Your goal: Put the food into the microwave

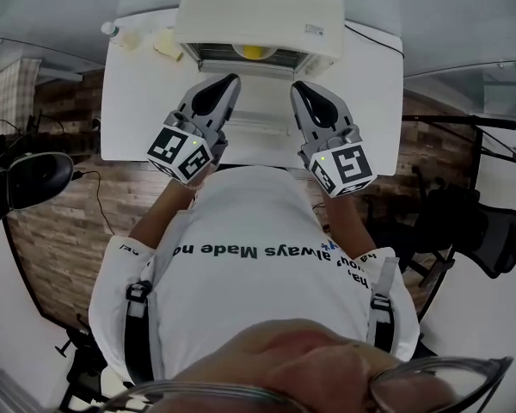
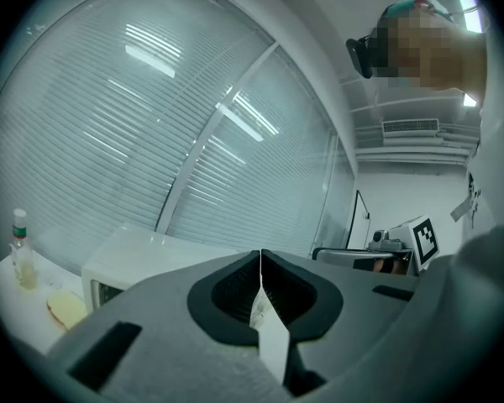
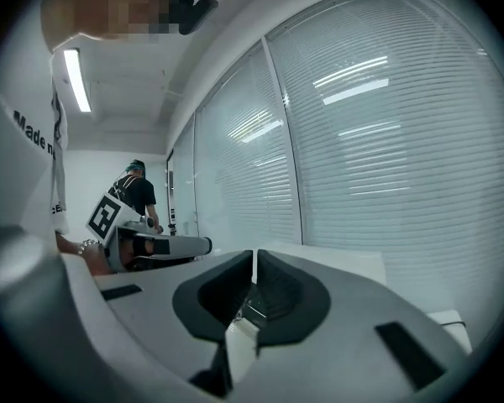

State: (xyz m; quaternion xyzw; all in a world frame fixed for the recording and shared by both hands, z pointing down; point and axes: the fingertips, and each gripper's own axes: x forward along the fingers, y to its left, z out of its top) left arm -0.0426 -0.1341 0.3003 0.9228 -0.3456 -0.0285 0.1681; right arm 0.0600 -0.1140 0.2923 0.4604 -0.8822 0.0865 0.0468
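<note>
On the worktop the food lies just left of the microwave. We hold the left tongs with jaws pressed together, empty, and the right tongs likewise closed on nothing (both point toward the microwave).

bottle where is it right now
In the head view the bottle stands at the far left corner of the white table, left of the microwave, with the pale food lying between them.
</note>
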